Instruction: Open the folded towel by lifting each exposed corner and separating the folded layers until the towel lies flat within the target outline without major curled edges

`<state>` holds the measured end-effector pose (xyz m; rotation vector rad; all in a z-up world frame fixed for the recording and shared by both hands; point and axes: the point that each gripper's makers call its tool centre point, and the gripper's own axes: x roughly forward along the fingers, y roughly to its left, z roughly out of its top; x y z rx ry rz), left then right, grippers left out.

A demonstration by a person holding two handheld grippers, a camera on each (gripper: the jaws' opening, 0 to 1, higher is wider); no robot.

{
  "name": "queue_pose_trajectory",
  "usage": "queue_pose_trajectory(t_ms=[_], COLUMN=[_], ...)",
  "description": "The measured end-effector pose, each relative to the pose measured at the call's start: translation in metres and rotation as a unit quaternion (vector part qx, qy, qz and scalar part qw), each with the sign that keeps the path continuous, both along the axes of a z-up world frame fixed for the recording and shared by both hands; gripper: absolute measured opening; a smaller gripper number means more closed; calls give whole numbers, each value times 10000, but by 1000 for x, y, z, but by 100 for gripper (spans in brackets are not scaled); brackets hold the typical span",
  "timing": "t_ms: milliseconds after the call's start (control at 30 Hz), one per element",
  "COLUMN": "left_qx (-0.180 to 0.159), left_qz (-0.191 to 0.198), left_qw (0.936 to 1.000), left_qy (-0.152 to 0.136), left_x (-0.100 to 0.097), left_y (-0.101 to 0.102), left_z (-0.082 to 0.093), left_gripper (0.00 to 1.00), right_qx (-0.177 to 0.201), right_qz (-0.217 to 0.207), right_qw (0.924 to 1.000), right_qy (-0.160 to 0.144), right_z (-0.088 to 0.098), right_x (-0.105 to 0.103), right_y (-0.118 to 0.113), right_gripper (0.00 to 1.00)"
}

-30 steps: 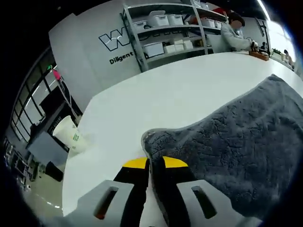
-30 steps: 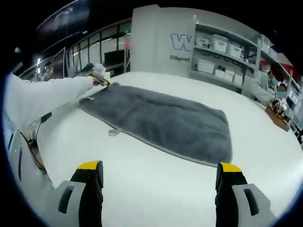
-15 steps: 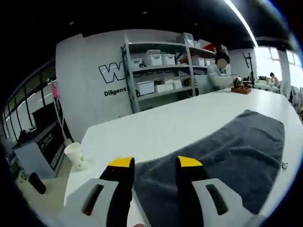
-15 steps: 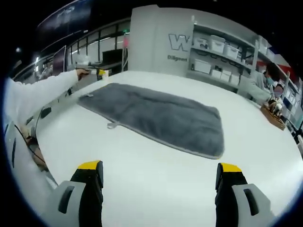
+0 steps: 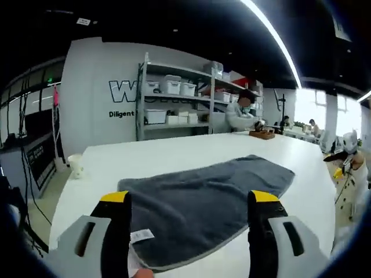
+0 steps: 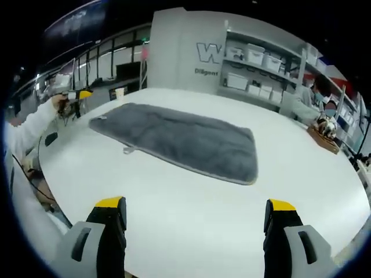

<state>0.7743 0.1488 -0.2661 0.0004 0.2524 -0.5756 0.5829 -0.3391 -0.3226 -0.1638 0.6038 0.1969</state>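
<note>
Left gripper view: the towel (image 5: 203,197) lies spread on the bench (image 5: 174,159), so both grippers (image 5: 188,217) (image 6: 196,223) hang wide, holding nothing.

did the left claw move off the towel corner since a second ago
Yes. In the right gripper view the left claw has pulled back from the towel corner, toward the table edge, and now stands open.

We see the left gripper (image 5: 190,202) with its jaws spread wide, nothing between them, above the white table (image 5: 174,159). The grey towel (image 5: 203,194) lies spread flat; a white tag (image 5: 141,235) sits on its near edge. A paper cup (image 5: 75,164) stands at the table's far left. Shelving (image 5: 174,104) behind.
</note>
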Motion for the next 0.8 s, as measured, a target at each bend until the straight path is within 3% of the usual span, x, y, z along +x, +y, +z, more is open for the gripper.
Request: queue_pose_trajectory(t_ms=[133,300,433,467,600,800], left_qx=[87,661,613,540,567,1053], left_qz=[-12,88,109,78,2,-17], left_qw=[9999,9977,9980,9982,9982,9944], left_qy=[60,86,125,240,189,-5], left_x=[-26,-76,-108,-133,-156,-168], left_y=[6,24,28,30,31,35], left_z=[-2,-14,-24,-37,-49,-67], left_gripper=[91,95,99,99,100,100], right_qx=[-48,-96,-124,-140,-204,-300], right_qz=[-3,6,113,118,177,304], right_qw=[10000,9999,9998,9998,9995,9988], right_qy=[43,70,65,75,142,257], right_z=[-3,-5,-13,-14,-22,-37], right_x=[-6,-19,-37,-39,-50,-60], right_y=[-2,1,13,13,19,30], right_gripper=[99,99,99,99,99,99])
